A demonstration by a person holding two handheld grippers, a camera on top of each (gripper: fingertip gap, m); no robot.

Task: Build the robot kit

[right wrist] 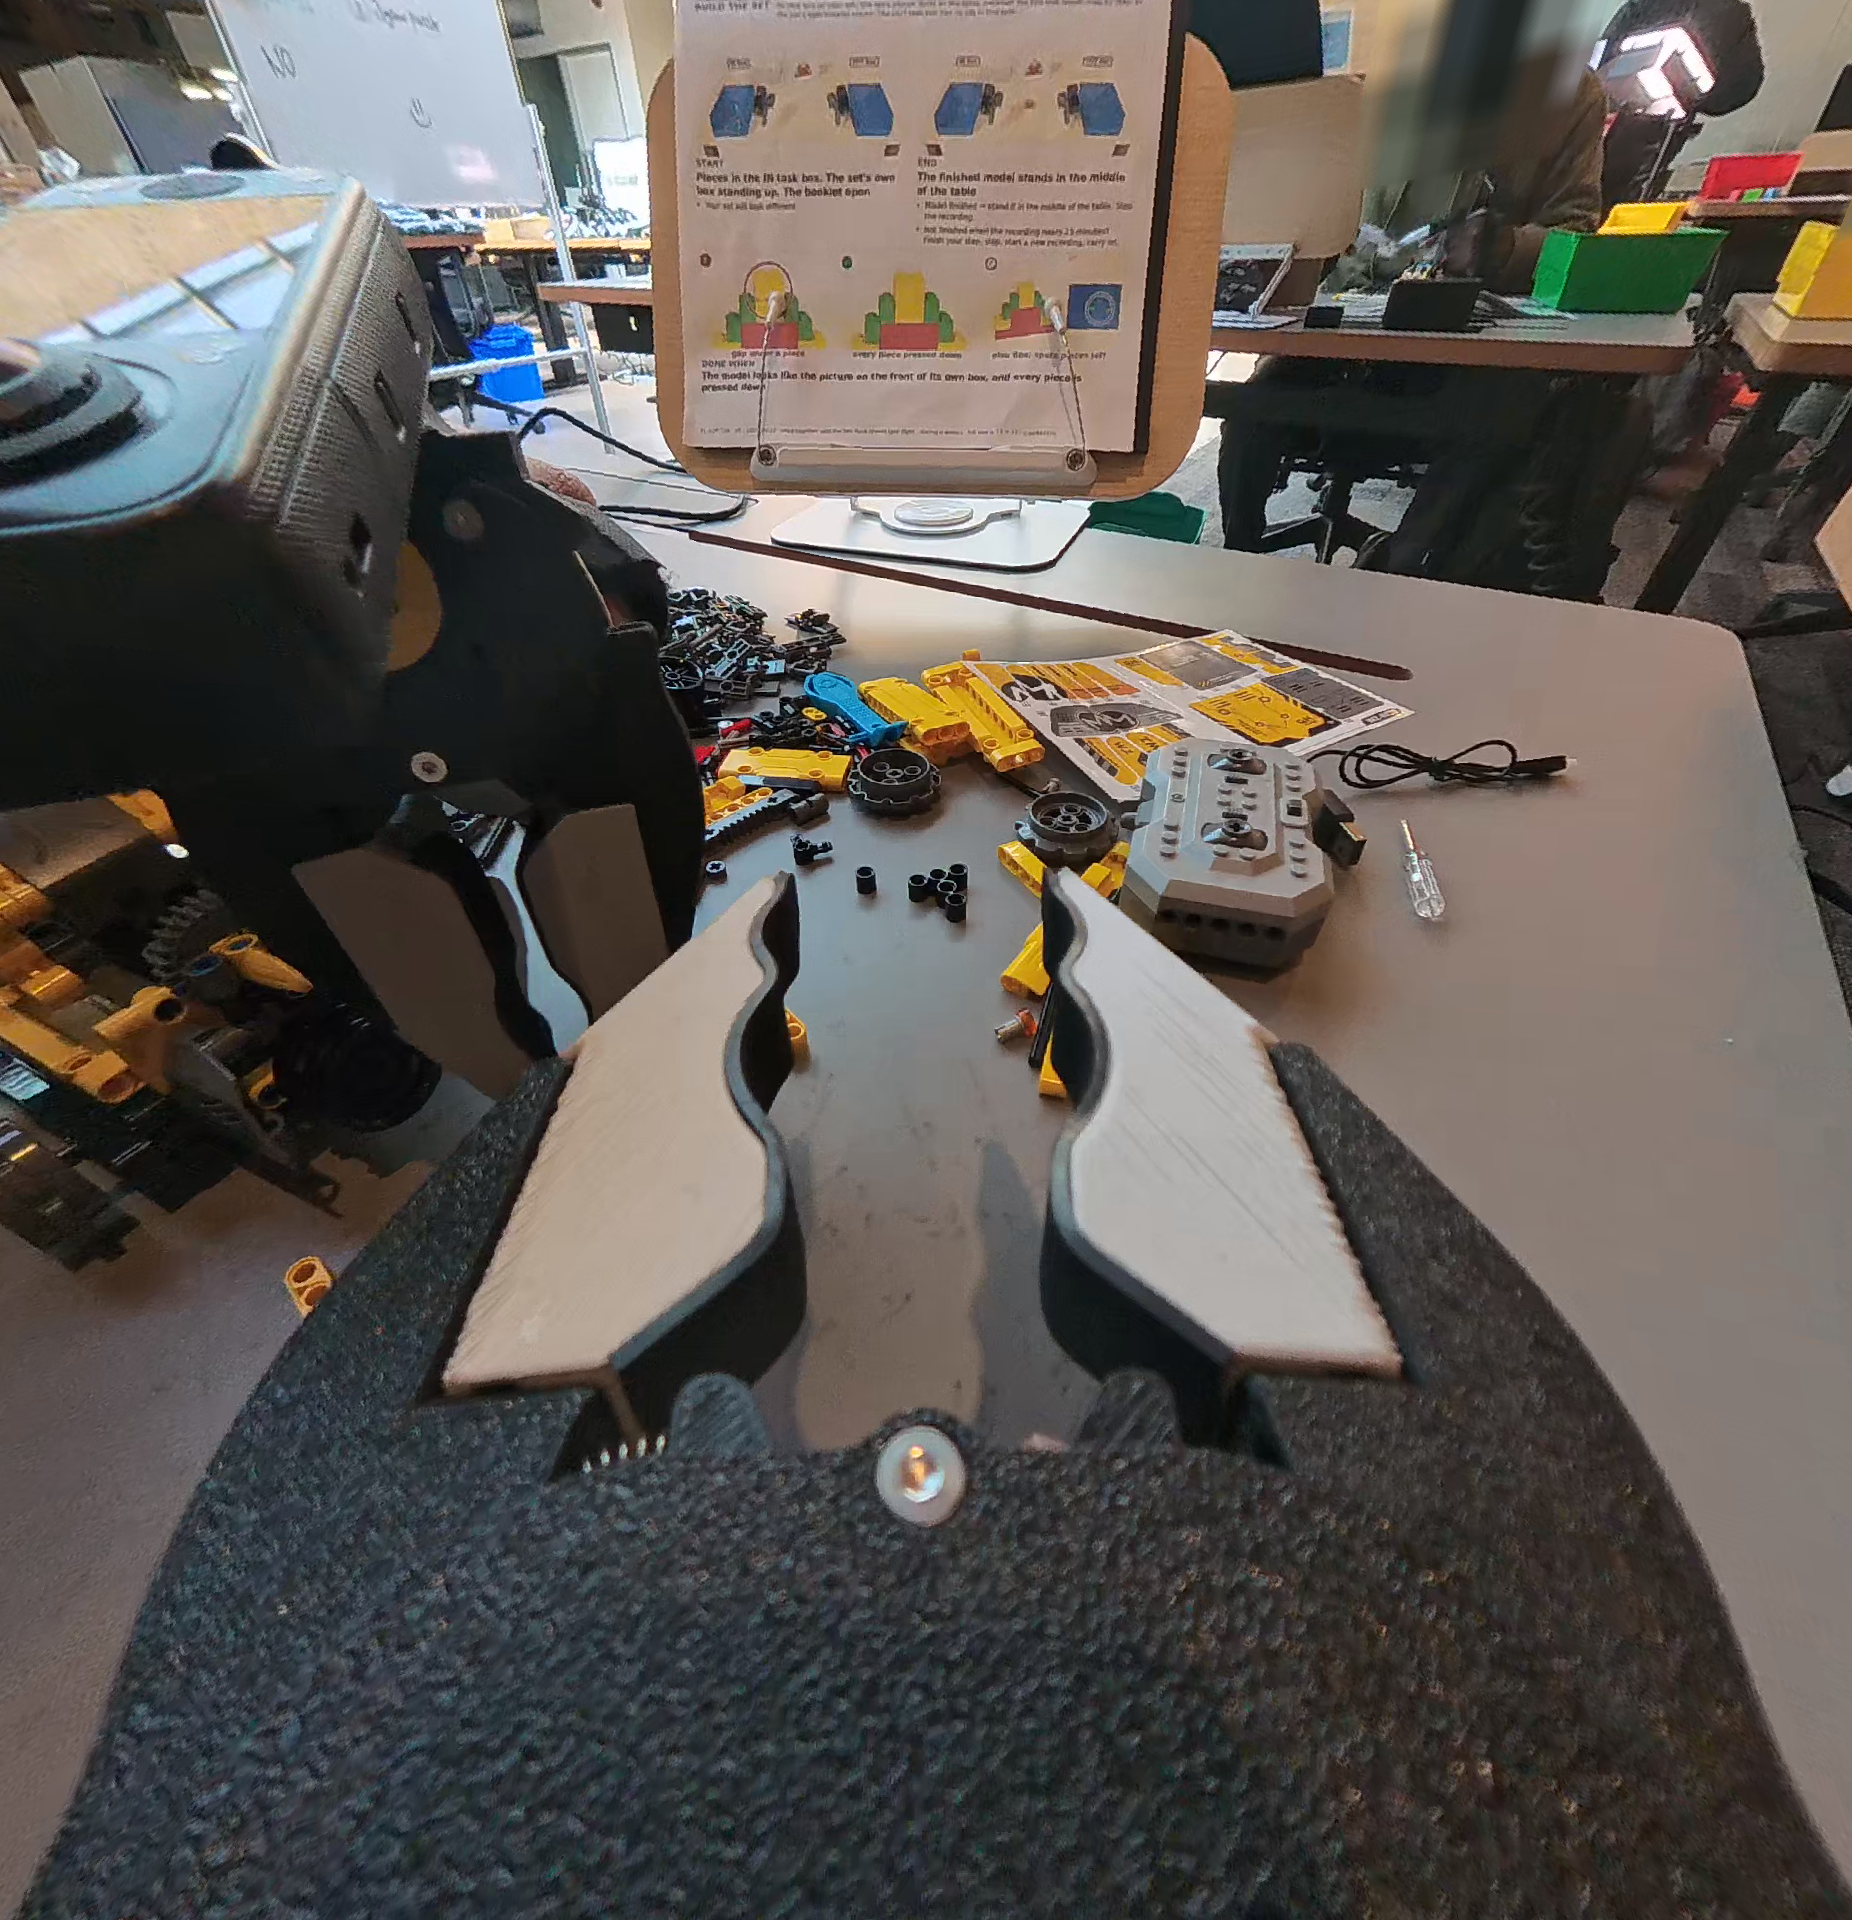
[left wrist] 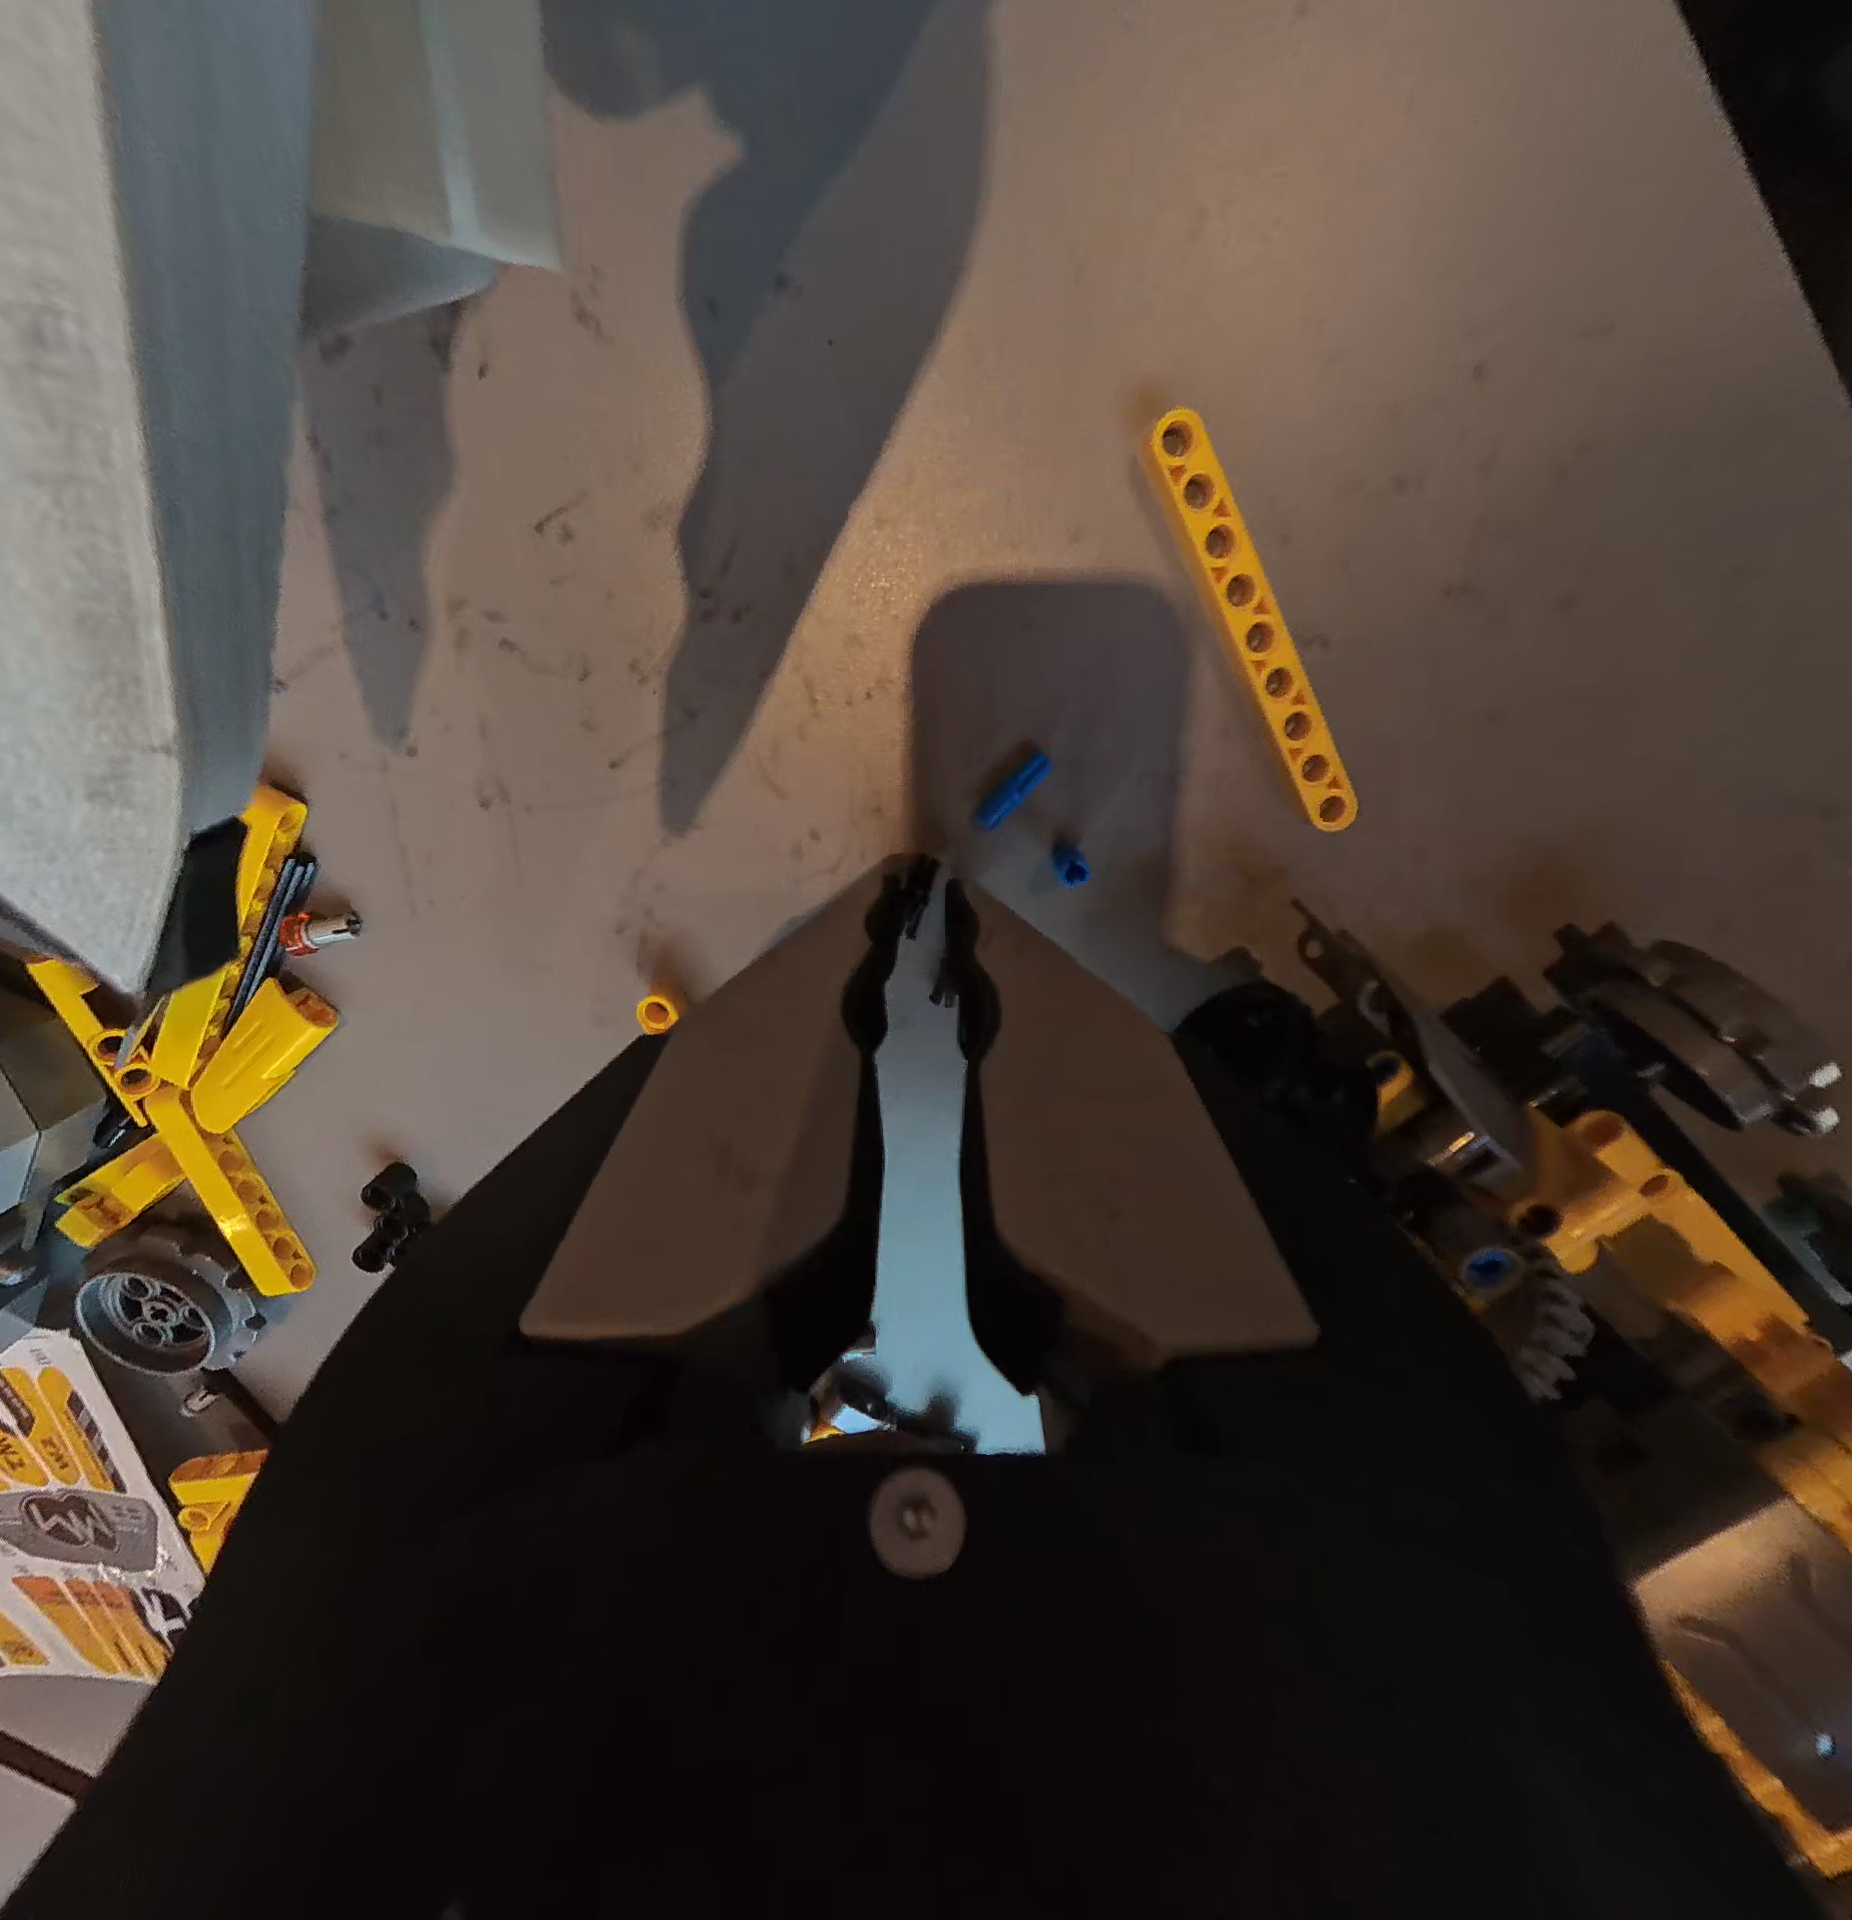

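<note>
Black pin [left wrist: 917, 902] between left tool [left wrist: 932, 894] tips

A: Any writing in view?
B: I see printed lines and headings on the instruction sheet [right wrist: 917, 229], and letter-and-number decals on the sticker sheet [right wrist: 1213, 696]. There's faint scrawl on the whiteboard [right wrist: 382, 94].
A: Left wrist?
B: Sticker sheet [left wrist: 60, 1507] again, decals readable.

Grey table [right wrist: 1524, 1039] — strewn with yellow beam [left wrist: 1252, 617], blue pins [left wrist: 1012, 788], sticker sheet [right wrist: 1192, 696], grey battery box [right wrist: 1223, 852].
</note>
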